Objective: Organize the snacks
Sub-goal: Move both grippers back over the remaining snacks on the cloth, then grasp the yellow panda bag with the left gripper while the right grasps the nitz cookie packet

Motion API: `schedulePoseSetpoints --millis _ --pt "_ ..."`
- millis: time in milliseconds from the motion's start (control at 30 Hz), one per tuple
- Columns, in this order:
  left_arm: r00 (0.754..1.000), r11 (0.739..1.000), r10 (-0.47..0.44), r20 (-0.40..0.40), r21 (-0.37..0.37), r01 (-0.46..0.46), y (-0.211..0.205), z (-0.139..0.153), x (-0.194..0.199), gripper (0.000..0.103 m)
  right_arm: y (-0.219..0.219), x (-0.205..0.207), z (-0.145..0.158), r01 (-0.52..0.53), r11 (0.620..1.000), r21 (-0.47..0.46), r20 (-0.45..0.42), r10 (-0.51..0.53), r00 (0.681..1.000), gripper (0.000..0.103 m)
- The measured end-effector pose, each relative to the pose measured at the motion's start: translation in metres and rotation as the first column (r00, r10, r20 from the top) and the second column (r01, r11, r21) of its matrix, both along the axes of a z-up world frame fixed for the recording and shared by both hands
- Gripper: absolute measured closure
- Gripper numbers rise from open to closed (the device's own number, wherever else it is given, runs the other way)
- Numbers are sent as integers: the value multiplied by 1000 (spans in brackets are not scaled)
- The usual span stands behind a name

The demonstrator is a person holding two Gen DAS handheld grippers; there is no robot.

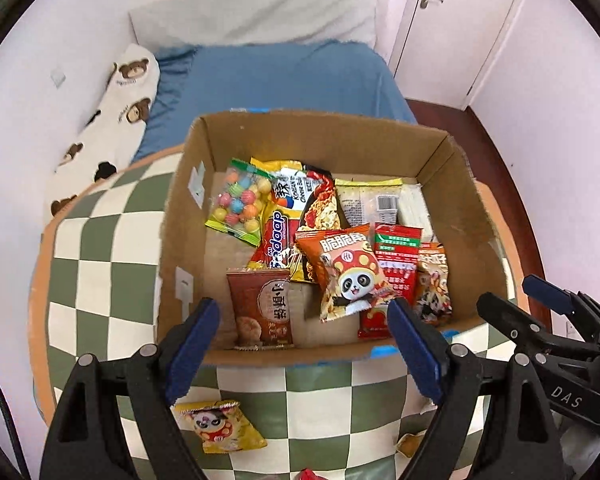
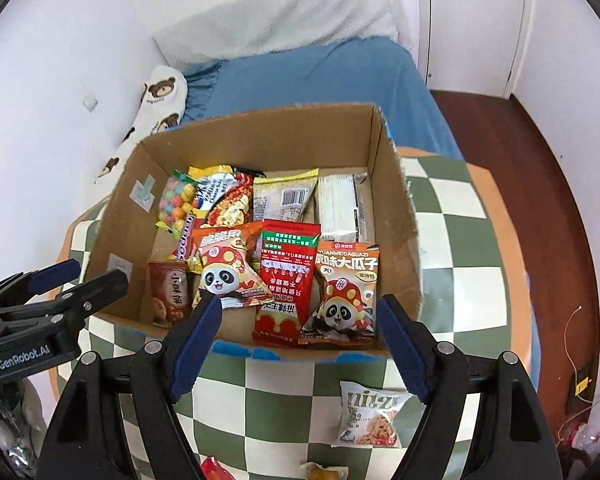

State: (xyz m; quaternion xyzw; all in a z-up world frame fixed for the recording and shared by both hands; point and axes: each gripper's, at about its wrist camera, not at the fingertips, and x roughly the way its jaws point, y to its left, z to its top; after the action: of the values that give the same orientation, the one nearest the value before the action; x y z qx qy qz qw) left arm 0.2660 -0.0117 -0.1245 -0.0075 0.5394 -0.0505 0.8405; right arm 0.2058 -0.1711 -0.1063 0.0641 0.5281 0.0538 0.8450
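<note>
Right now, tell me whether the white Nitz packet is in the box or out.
Out. The white Nitz packet lies on the checkered tablecloth, in front of the cardboard box.

A home bedroom: blue-sheeted bed (image 1: 284, 76), bear-print pillow (image 1: 116, 120), door (image 1: 460, 24).

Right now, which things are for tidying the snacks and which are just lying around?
For the job:
cardboard box
panda snack bag in the box
yellow snack packet on the checkered table
white Nitz packet on the table
both open tongs, left and right

Just lying around:
blue bed
bear pillow
door
</note>
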Motion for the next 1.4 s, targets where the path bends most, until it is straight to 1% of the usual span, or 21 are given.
schedulePoseSetpoints --millis 33,67,200,433,533,600,667,733,833,933,967,1033,1100,1233,1333,1400 --pt "1000 1000 -1 18 0 1 0 5 -6 17 0 -5 5 -1 1000 -3 12 1 1000 11" --pt "1000 1000 0 30 3 0 0 8 -10 17 0 -9 9 -1 1000 -6 24 1 1000 8" --pt "996 1000 -2 92 16 0 -1 26 -29 17 3 -28 30 4 999 -37 74 -2 997 6" --pt "989 1000 11 151 -1 -10 5 49 -57 17 7 -61 67 0 1000 -11 149 1 989 5" --pt "988 1000 30 151 -10 -29 13 49 -67 17 7 -71 71 0 1000 16 148 -2 989 5" --pt "988 999 54 142 -5 -54 23 42 -74 17 3 -78 66 8 1000 28 136 -11 991 5" --pt "989 996 84 120 10 -86 34 29 -78 17 -1 -80 54 16 999 29 104 -19 994 5" --pt "990 992 122 77 20 -124 47 8 -81 17 -12 -80 30 42 999 35 46 -43 998 5" --pt "979 979 203 -18 17 -203 73 -31 -83 17 -29 -77 -7 85 996 36 -33 -84 996 5" --pt "952 959 282 -122 18 -282 98 -72 -86 17 -44 -71 -52 117 993 32 -131 -111 985 5" --pt "937 950 310 -158 17 -311 107 -86 -87 17 -48 -69 -68 123 992 30 -171 -116 978 5" --pt "916 940 336 -220 11 -342 116 -106 -89 17 -55 -64 -97 132 991 23 -236 -123 964 5" --pt "893 936 338 -296 4 -353 119 -130 -89 17 -59 -62 -121 145 989 12 -282 -136 950 5" --pt "870 944 299 -392 -14 -330 111 -166 -83 17 -62 -61 -152 167 986 8 -332 -155 931 5" --pt "855 952 271 -443 -10 -307 99 -190 -76 17 -60 -59 -165 163 987 4 -350 -152 924 5" --pt "854 952 274 -443 2 -305 95 -198 -74 19 -60 -60 -170 174 985 6 -353 -160 922 6"
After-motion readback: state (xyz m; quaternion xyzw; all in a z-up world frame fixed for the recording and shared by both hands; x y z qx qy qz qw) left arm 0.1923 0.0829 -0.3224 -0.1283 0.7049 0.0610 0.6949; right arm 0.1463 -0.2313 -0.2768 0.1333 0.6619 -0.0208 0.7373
